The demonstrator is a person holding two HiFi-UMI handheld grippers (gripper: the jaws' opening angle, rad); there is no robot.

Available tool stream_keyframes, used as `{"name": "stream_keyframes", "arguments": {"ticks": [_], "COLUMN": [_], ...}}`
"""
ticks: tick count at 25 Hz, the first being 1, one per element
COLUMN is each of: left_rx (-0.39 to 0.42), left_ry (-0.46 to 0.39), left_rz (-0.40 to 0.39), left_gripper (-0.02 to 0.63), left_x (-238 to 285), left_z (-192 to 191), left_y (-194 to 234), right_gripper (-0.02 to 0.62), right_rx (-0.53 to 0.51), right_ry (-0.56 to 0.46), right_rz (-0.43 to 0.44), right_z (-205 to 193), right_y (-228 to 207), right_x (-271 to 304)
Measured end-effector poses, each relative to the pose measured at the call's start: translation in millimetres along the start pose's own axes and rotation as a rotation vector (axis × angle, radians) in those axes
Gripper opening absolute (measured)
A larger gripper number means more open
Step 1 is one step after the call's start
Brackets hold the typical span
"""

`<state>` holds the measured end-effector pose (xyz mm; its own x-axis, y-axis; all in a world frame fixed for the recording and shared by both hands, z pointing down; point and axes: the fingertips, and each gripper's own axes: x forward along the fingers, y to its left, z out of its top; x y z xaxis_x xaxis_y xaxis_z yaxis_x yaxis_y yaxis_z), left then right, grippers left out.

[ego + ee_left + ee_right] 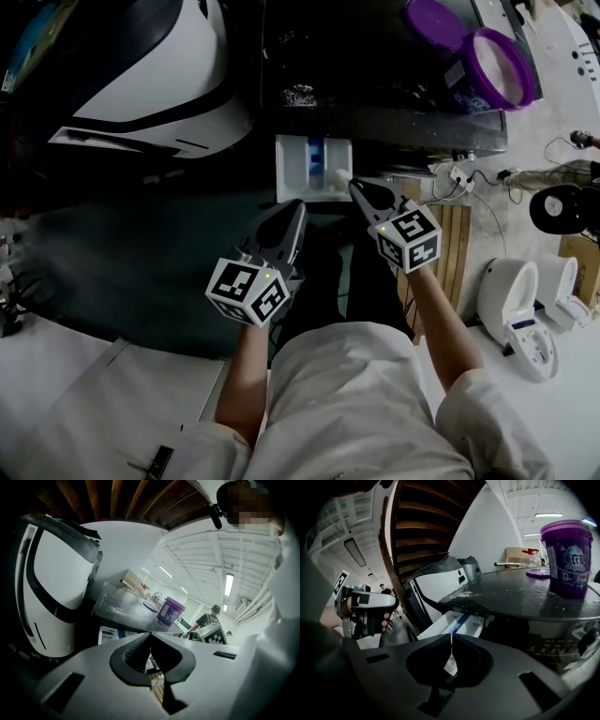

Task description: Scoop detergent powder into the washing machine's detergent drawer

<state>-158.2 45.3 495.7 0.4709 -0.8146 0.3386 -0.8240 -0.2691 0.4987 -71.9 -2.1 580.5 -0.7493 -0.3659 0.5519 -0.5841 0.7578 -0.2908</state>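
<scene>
Both tools are pressed together with nothing plainly held. The left tool (297, 208) shows its jaws meeting in a closed seam in its own view. The right tool (355, 187) is likewise closed. A thin pale sliver shows along its seam, and I cannot tell whether that is something pinched or only the drawer behind.

In the head view the detergent drawer (291, 171) stands pulled out from under the dark surface (375, 80), white with a blue part inside. The right tool's tip is at the drawer's near right corner, just beside a pale rounded part in the right compartment. The left tool's tip lies just near of the drawer's front edge, close to it but apart. The two tools sit side by side, the left one slightly nearer.

On the far right of the surface stands the open purple detergent tub (507, 69), with its purple lid (434, 22) lying just to its left. A patch of spilled powder (300, 93) lies on the surface beyond the drawer. To the left sits a large white machine (155, 80).
</scene>
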Motion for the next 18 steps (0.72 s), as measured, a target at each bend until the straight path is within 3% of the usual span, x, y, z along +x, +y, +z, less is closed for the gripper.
{"name": "stream_keyframes", "arguments": {"ticks": [6,18], "left_rx": [-0.002,-0.002], "left_ry": [0.003,0.001], "left_rz": [0.002,0.002], "left_gripper": [0.02,0.02], "left_x": [-0.1,-1.7], "left_z": [-1.2,-1.7], "left_y": [2.4,4.7], "right_gripper": [0.012,0.012], "right_rx": [-0.157,-0.271], "right_ry": [0.021,0.03], "right_rz": [-0.009,-0.031], "right_z": [1.9,7.8], "right_y": [7.2,10.0], "right_x": [3.2,5.7]}}
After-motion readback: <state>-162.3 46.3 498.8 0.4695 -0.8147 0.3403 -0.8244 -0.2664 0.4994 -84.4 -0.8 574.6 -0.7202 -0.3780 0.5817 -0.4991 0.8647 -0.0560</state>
